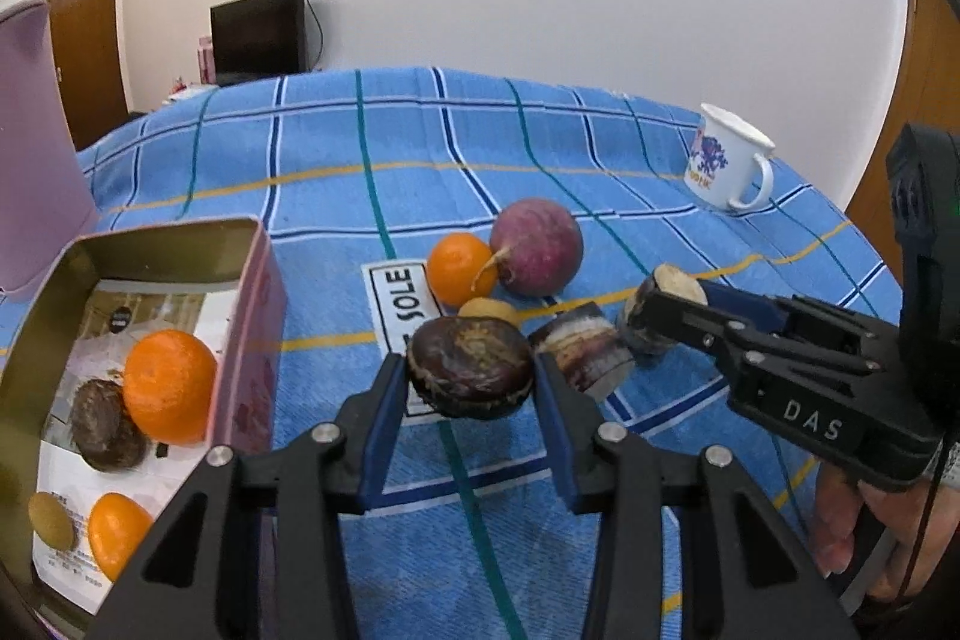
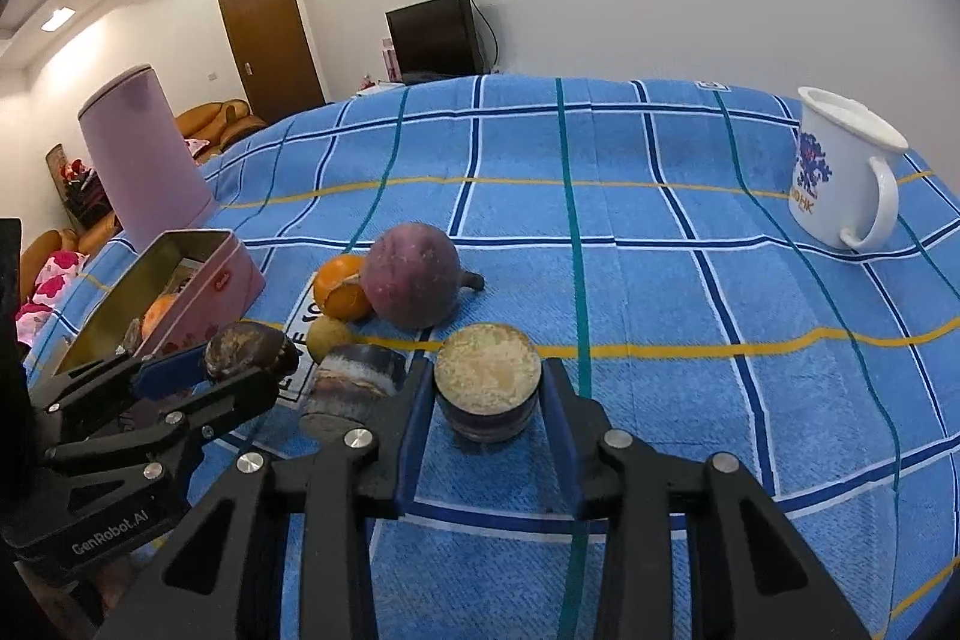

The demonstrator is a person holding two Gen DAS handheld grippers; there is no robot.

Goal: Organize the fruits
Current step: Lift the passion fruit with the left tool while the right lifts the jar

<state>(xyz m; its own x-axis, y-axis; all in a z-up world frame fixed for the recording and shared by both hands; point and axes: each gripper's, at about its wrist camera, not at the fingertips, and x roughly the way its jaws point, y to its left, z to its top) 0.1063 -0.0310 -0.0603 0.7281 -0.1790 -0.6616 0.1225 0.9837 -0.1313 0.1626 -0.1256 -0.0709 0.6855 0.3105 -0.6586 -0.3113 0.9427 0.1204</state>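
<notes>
My left gripper [image 1: 471,370] is shut on a dark brown round fruit [image 1: 471,364], over a white label on the blue checked cloth. To its left stands an open pink tin [image 1: 264,328] that holds two oranges, a dark fruit and a small brown fruit. My right gripper [image 2: 487,385] is shut on a short cut cane piece [image 2: 487,370] with its pale face up. A second cane piece [image 2: 354,382] lies beside it. Behind them sit an orange [image 2: 342,286], a purple-red round root [image 2: 411,283] and a small yellowish fruit [image 2: 330,334].
A white printed mug [image 2: 840,178] stands at the far right of the cloth. A tall pink cylinder [image 2: 144,160] rises behind the tin. The two grippers work close side by side. A hand [image 1: 852,526] holds the right gripper's handle.
</notes>
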